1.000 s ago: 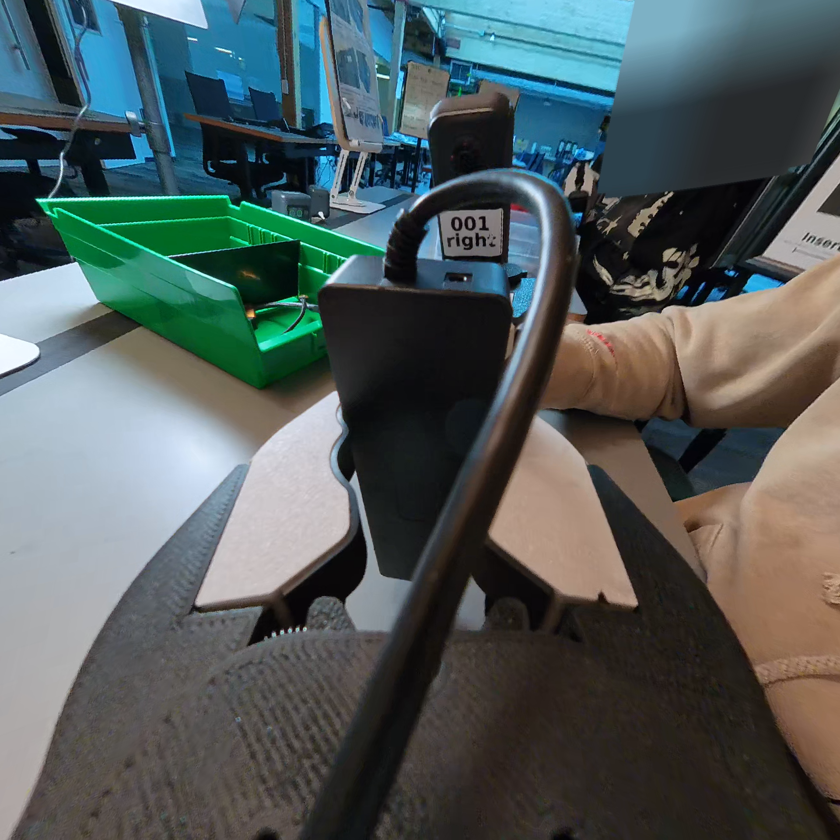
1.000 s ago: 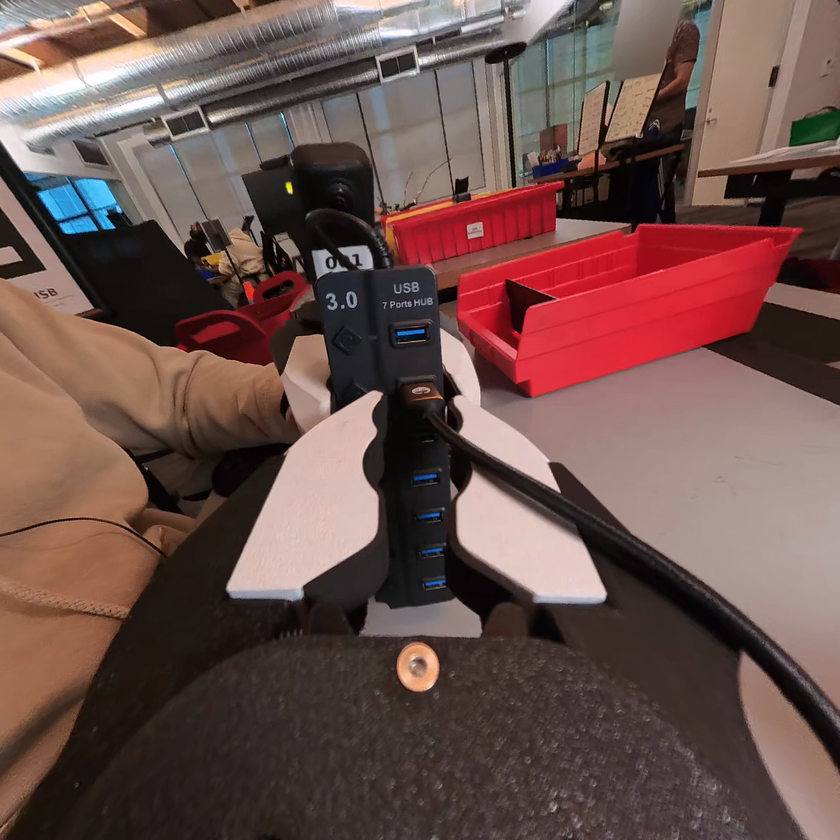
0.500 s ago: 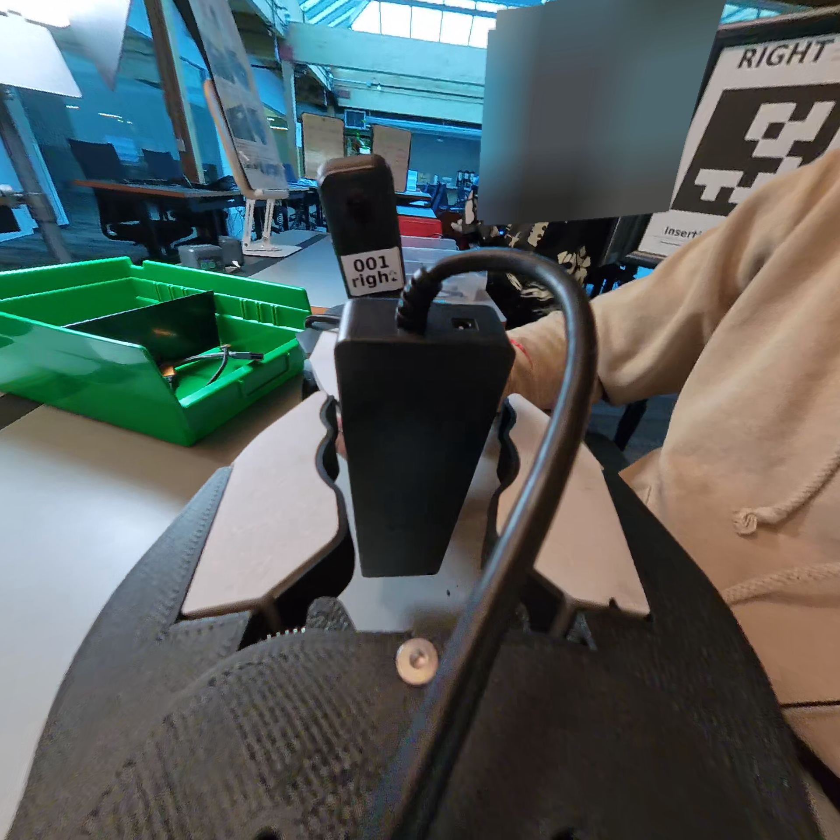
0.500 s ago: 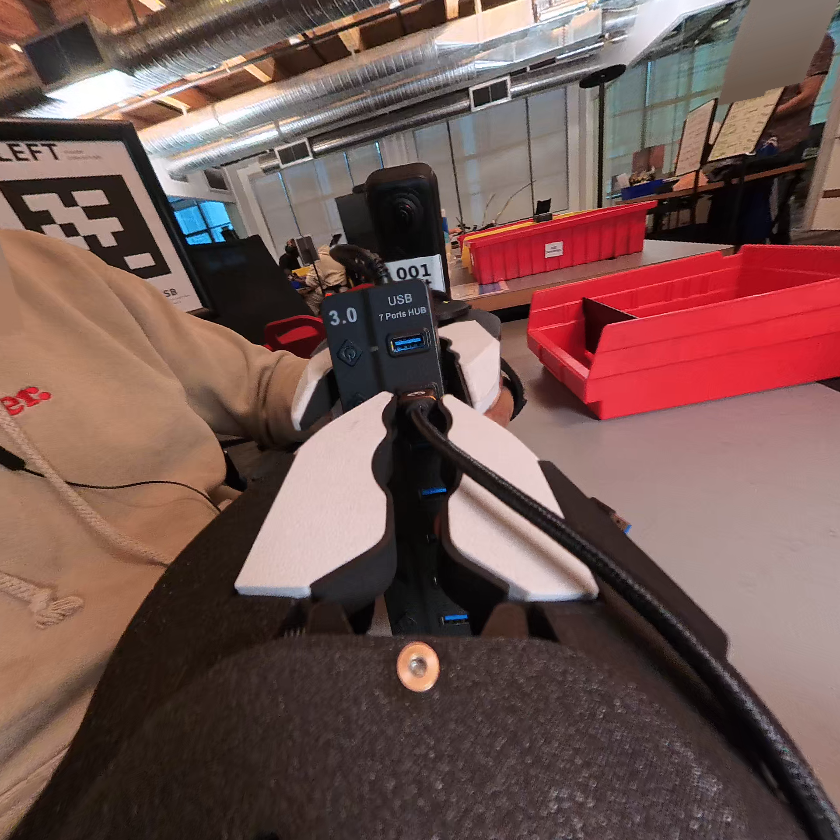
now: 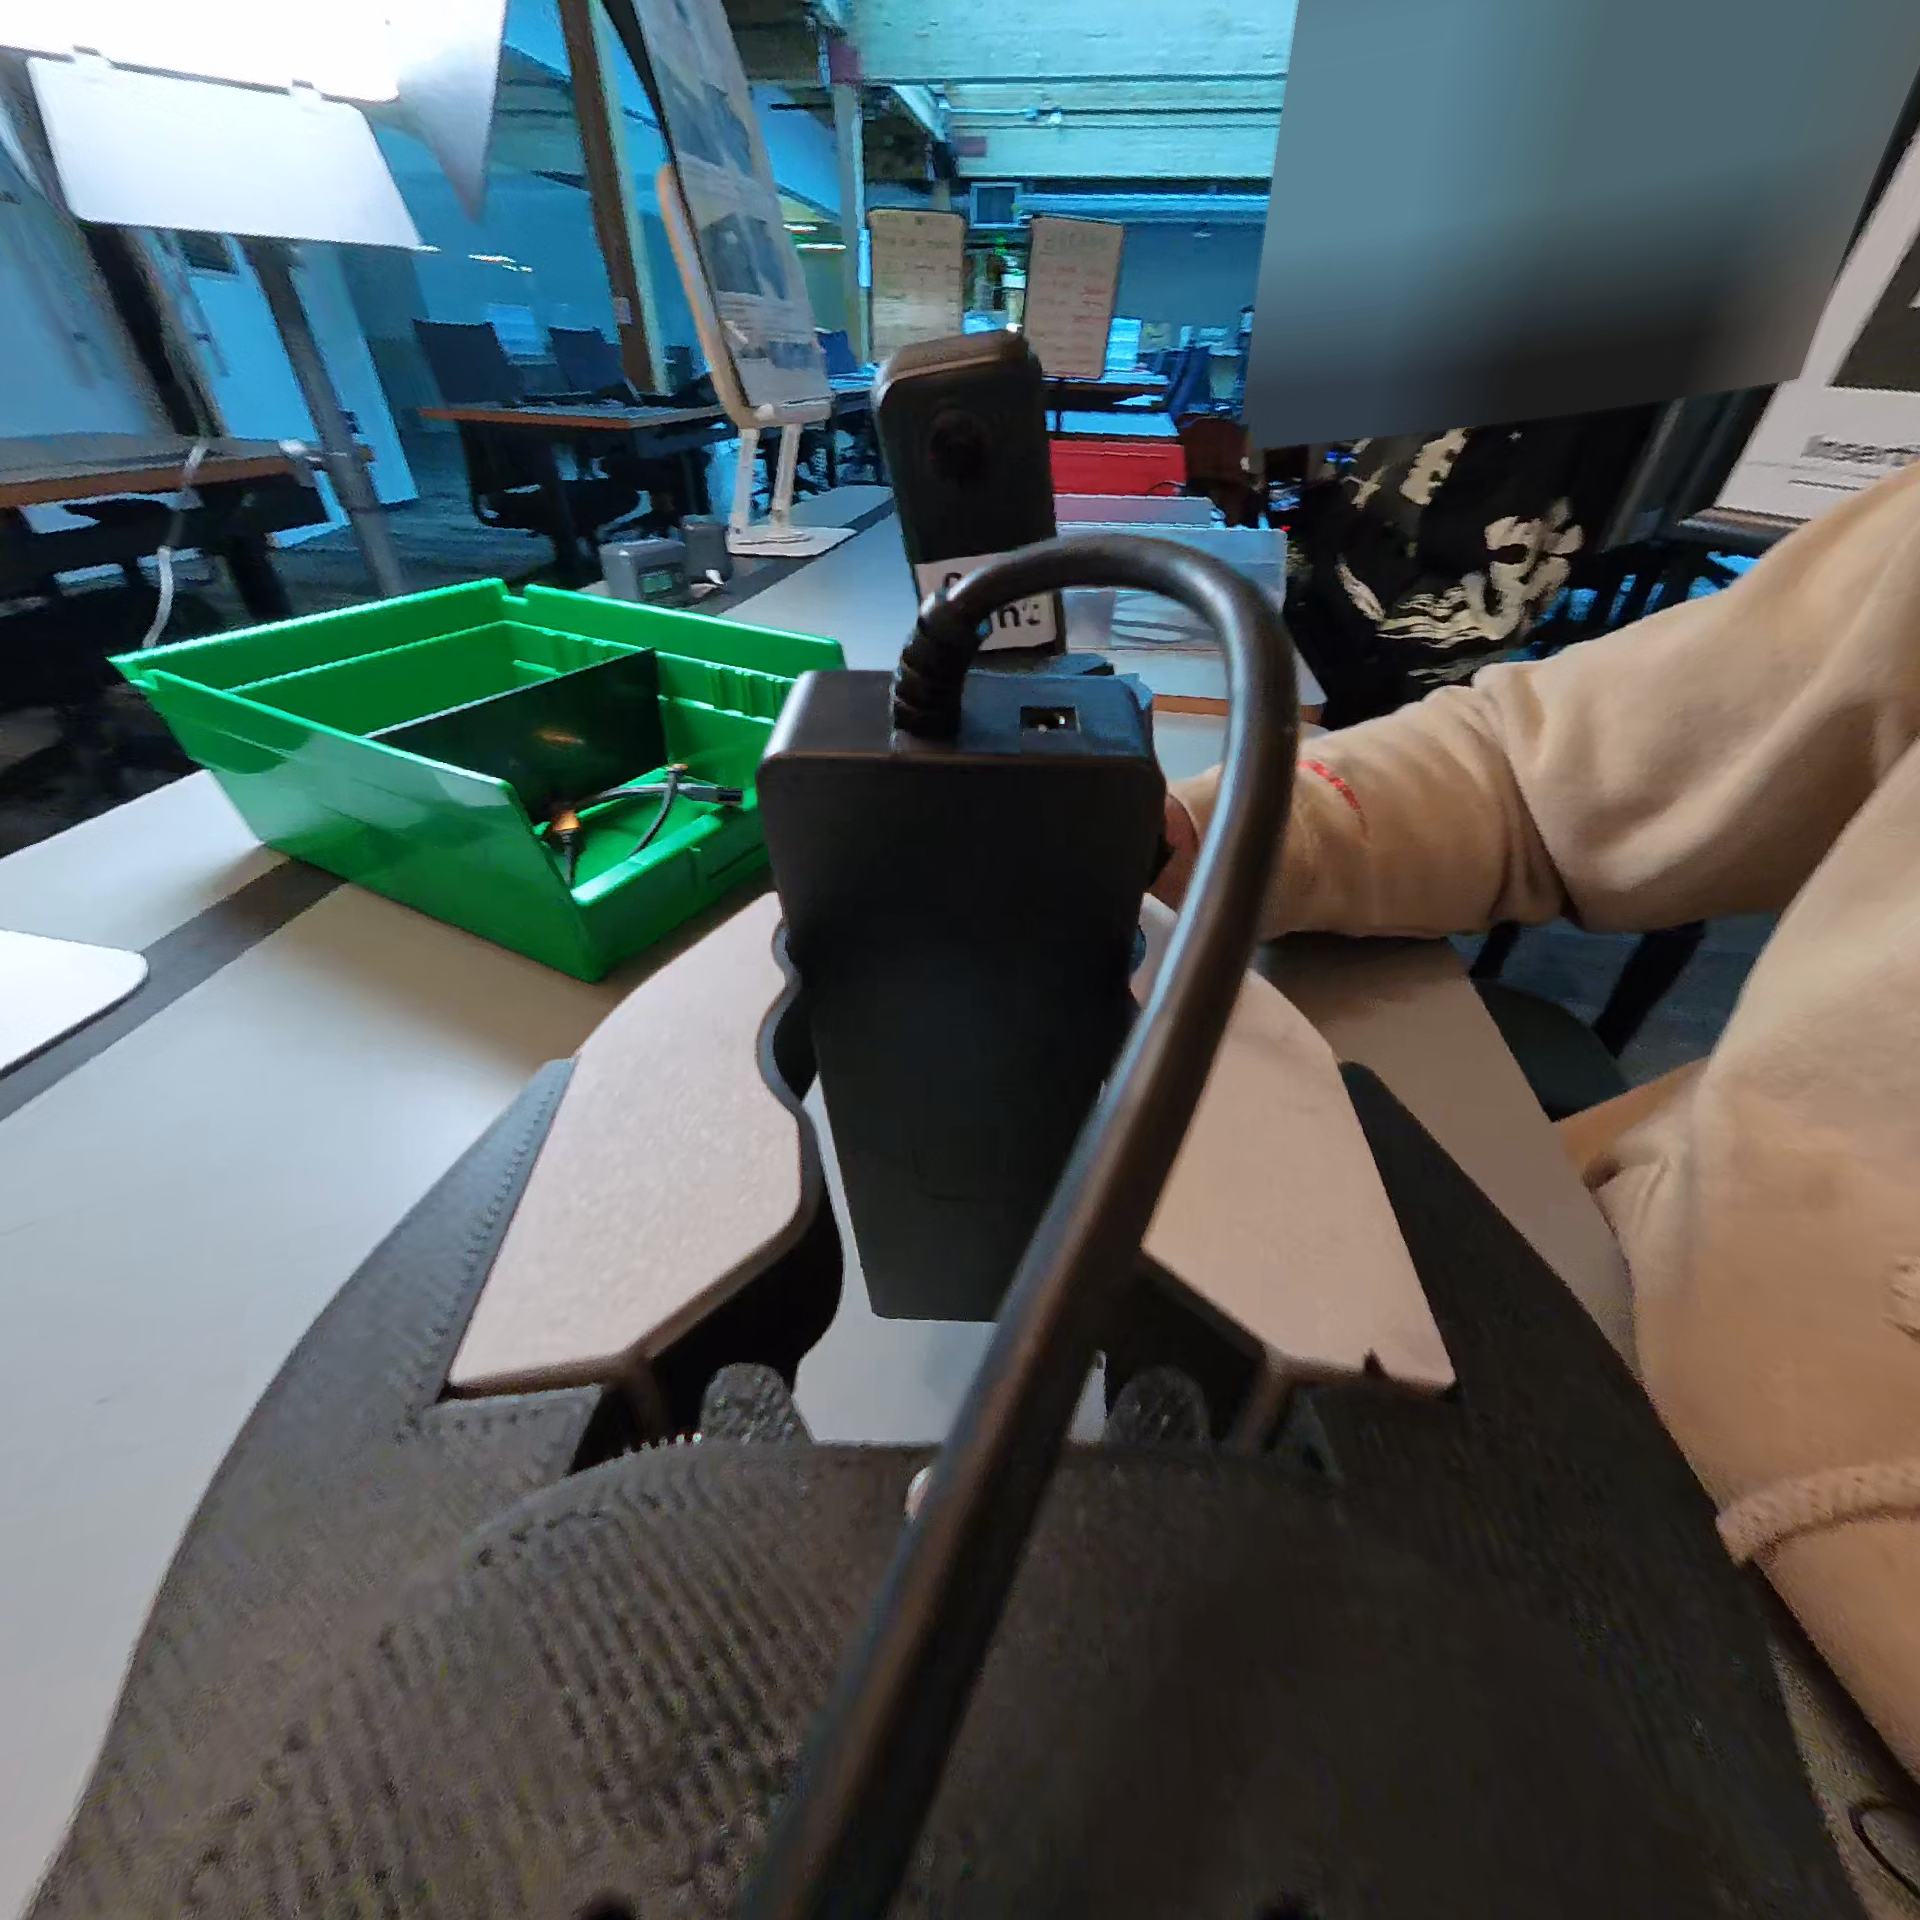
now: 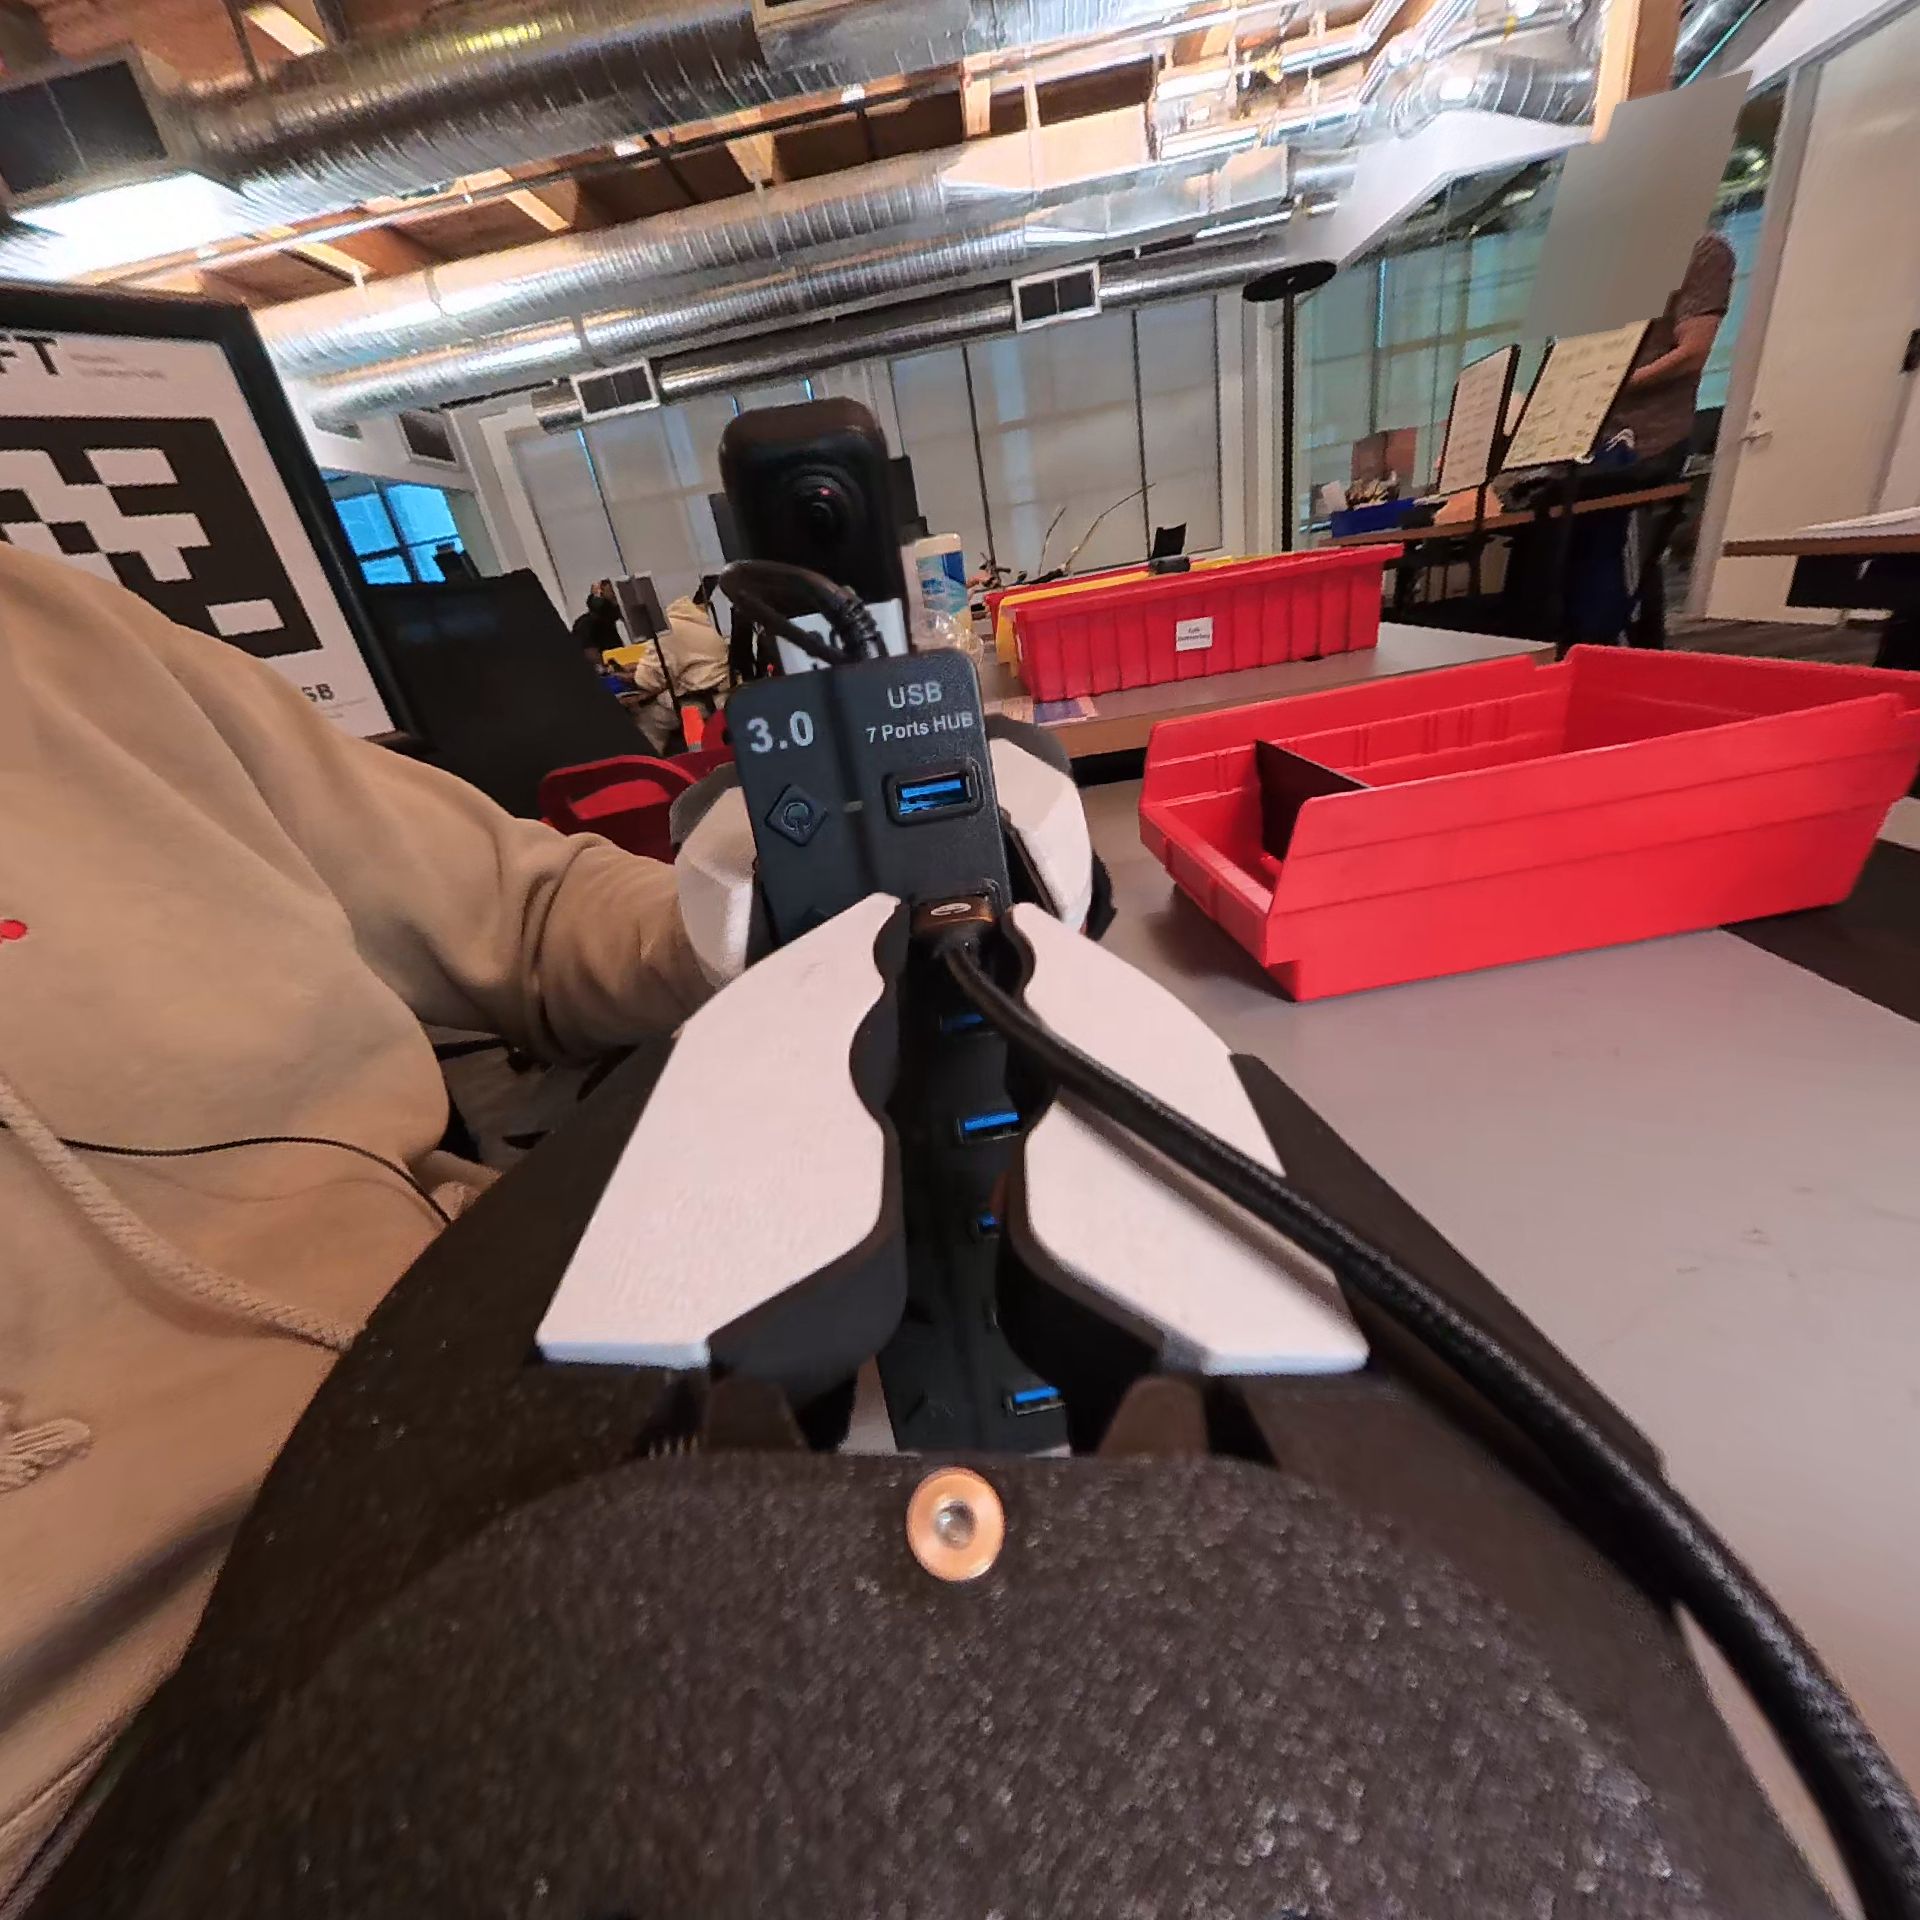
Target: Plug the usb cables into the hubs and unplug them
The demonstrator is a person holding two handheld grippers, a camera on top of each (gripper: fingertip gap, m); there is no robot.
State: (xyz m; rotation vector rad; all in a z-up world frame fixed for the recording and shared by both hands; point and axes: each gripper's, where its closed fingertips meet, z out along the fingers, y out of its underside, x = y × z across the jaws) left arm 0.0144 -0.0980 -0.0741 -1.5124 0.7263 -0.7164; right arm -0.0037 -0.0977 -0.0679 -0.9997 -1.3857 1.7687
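One black hub, upright, pinched by left gripper fingers; its one cord loops over top. Right gripper fingers clamp one braided cable's plug at the hub's second port. One green bin at 10 o'clock, one red bin at 2. Counter open beside.

Matt black plastic hub, braided cable, glossy red bin.
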